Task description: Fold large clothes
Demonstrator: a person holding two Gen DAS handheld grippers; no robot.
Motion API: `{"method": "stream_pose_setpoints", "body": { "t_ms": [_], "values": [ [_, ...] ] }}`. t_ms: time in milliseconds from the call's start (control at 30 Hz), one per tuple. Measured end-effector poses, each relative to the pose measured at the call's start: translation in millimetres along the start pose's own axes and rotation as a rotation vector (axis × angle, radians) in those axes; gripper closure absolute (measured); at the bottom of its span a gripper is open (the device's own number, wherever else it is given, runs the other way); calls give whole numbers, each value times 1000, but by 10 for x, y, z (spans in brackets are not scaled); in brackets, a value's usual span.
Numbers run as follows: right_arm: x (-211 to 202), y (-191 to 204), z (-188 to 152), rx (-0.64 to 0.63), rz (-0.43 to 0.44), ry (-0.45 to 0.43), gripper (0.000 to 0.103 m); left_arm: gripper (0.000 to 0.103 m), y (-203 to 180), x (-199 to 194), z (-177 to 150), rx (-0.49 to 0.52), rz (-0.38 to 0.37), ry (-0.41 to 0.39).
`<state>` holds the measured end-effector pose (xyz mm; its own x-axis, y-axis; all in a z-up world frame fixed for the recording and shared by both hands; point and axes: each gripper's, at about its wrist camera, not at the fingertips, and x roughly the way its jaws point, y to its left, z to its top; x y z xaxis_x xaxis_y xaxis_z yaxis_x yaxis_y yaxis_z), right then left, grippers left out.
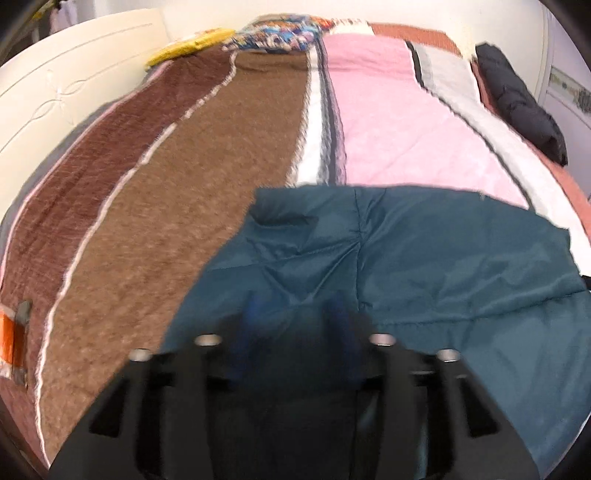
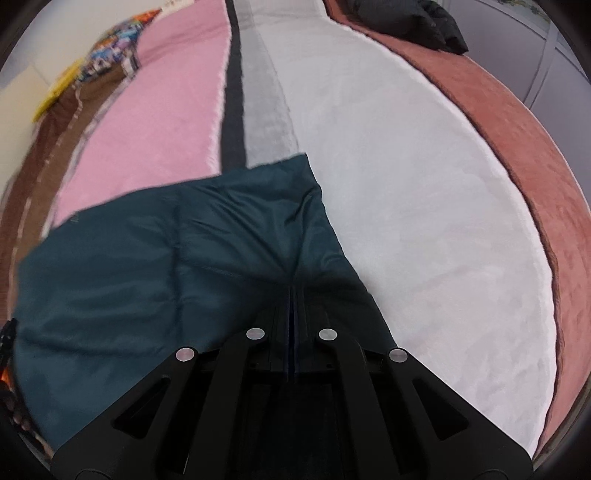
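A dark teal padded garment point(image 1: 406, 258) lies spread on the striped bed cover, its far edge straight across the pink stripe. My left gripper point(image 1: 295, 314) hovers low over the garment's near part, blurred, with its fingers point(image 1: 251, 314) standing apart and open. In the right wrist view the same teal garment point(image 2: 147, 277) reaches from the left to a corner on the grey stripe. My right gripper point(image 2: 293, 291) is shut on the garment's right edge, and the cloth puckers toward its tips.
The bed cover point(image 1: 184, 184) has brown, white, pink and grey stripes, with a rust-red border point(image 2: 535, 166) at the right. A black garment point(image 1: 517, 99) lies at the far right edge. A patterned pillow point(image 1: 280, 33) and a yellow item point(image 1: 188, 46) sit at the head.
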<state>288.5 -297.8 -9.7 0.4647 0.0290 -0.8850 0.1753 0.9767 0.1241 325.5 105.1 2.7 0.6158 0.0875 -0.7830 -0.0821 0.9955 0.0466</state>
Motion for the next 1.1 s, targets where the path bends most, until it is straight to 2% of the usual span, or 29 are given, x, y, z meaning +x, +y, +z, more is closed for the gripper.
{"method": "stream_pose_setpoints", "body": {
  "t_ms": [133, 300, 467, 700, 900, 1100],
  "values": [
    [-327, 70, -159, -17, 62, -40, 99, 43, 81, -361, -109, -4, -16, -44],
    [-691, 282, -578, -75, 153, -63, 99, 40, 151, -721, -402, -15, -48, -49],
    [-839, 460, -980, -121, 212, -51, 99, 39, 287, -899, -748, -53, -64, -15],
    [-953, 604, -1499, -150, 235, -40, 99, 39, 511, -975, -1206, -171, -102, 44],
    [-1034, 596, -1786, -144, 255, -30, 99, 34, 762, -912, -1525, -358, -193, 100],
    [-1037, 642, -1909, -164, 264, -13, 99, 31, 1141, -634, -1750, -706, -353, 156]
  ]
}}
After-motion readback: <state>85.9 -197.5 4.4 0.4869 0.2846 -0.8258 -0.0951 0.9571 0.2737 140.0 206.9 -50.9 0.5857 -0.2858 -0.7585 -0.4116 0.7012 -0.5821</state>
